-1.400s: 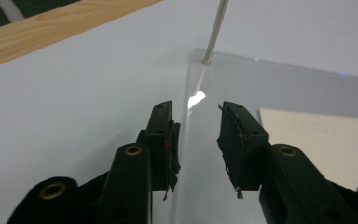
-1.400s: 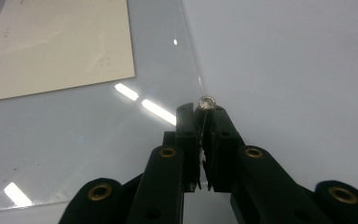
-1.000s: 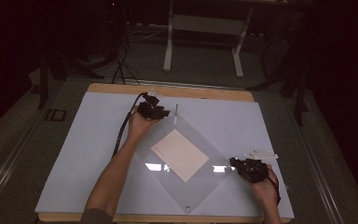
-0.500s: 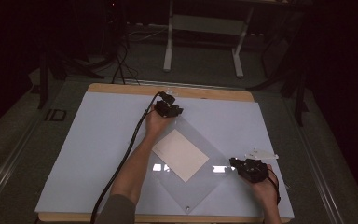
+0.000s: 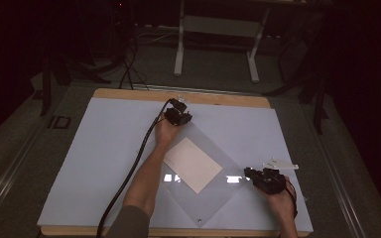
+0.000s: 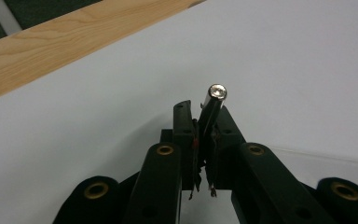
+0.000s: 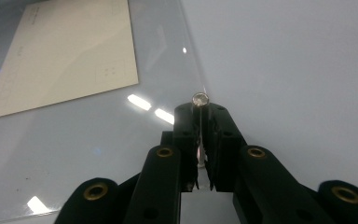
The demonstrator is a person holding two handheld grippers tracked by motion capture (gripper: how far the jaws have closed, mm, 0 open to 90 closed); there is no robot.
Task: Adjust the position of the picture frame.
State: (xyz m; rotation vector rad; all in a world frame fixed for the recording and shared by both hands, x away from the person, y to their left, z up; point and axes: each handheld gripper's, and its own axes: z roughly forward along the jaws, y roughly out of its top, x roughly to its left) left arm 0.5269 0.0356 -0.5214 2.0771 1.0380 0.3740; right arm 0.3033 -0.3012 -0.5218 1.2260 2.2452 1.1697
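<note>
A clear plastic sheet (image 5: pixel 213 198) lies like a diamond on the white table, with a cream card (image 5: pixel 192 164) at its middle. My left gripper (image 5: pixel 178 116) sits at the sheet's far corner. In the left gripper view my left gripper (image 6: pixel 200 109) is shut on a dark metal post (image 6: pixel 213 101) with a round silver end. My right gripper (image 5: pixel 264 178) is at the sheet's right corner. In the right gripper view my right gripper (image 7: pixel 199 111) is shut on a thin silver-headed screw (image 7: pixel 199 98) at the edge of the sheet (image 7: pixel 98 135), beside the card (image 7: pixel 70 56).
A small white strip (image 5: pixel 281 165) lies just beyond the right gripper. A screw (image 5: pixel 198 219) sits in the sheet's near corner. The table's wooden edge (image 5: pixel 218 97) runs along the far side. The left gripper's black cable (image 5: pixel 129 173) trails beside the forearm.
The left hand and its gripper moved right along the far side to the sheet's far corner, then held still. The right gripper has not moved.
</note>
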